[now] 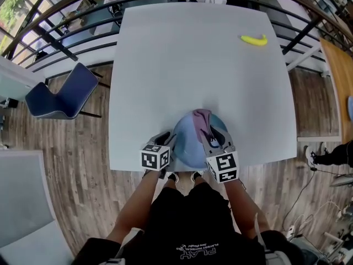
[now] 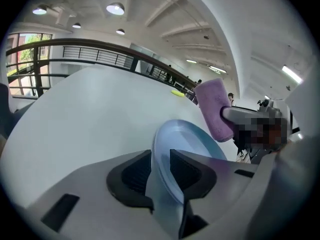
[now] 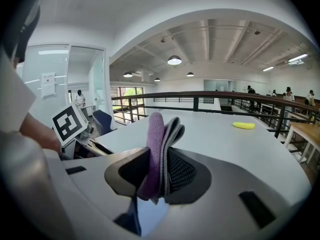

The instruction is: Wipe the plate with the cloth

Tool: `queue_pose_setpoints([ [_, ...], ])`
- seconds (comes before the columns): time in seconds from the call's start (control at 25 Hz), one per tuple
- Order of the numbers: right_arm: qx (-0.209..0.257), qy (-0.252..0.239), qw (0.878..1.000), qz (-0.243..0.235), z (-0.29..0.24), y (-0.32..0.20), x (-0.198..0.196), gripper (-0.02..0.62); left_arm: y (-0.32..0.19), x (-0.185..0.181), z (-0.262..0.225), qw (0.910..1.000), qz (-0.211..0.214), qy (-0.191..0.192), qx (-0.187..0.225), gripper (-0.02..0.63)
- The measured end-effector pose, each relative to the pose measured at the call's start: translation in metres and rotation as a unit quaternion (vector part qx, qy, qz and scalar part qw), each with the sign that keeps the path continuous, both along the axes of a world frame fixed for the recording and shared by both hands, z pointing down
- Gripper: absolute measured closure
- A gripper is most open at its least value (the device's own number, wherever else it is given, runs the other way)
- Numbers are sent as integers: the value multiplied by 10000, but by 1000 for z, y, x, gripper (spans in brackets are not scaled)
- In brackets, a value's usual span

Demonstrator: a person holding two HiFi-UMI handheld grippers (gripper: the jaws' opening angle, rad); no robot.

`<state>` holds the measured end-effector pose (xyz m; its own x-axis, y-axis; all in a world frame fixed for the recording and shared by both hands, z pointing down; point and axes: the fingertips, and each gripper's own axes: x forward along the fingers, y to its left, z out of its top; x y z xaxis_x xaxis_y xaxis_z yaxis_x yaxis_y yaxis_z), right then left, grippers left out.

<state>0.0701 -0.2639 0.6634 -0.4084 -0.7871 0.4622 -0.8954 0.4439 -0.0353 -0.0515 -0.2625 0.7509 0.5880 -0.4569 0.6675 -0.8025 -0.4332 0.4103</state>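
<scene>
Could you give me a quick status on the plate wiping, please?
Left gripper clamped on plate, at near edge of table. Right gripper clamped on cloth, over the plate. Banana far off, nothing blocking.

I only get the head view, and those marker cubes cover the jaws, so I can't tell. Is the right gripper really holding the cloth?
Observer: Yes. The right gripper view shows the right gripper shut on the folded cloth.
Operator: And the left one?
Observer: The rim of the plate stands between the jaws of the left gripper.
Operator: Is the cloth all purple?
Observer: No, a grey layer lies beside the purple one.
</scene>
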Motion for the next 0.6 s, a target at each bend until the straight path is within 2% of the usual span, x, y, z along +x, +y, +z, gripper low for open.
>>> queue_pose_setpoints([
  [0.12,-20,-18,10000,7,-1,2,1,488,4,1,6,9995,-47,71,-305,480],
  [0.36,-61,-28,10000,-22,1,1,0,488,5,1,17,9978,-92,155,-637,486],
  [0.6,-114,-39,9999,25,9,-1,3,488,7,1,34,9947,-147,241,-993,535],
])
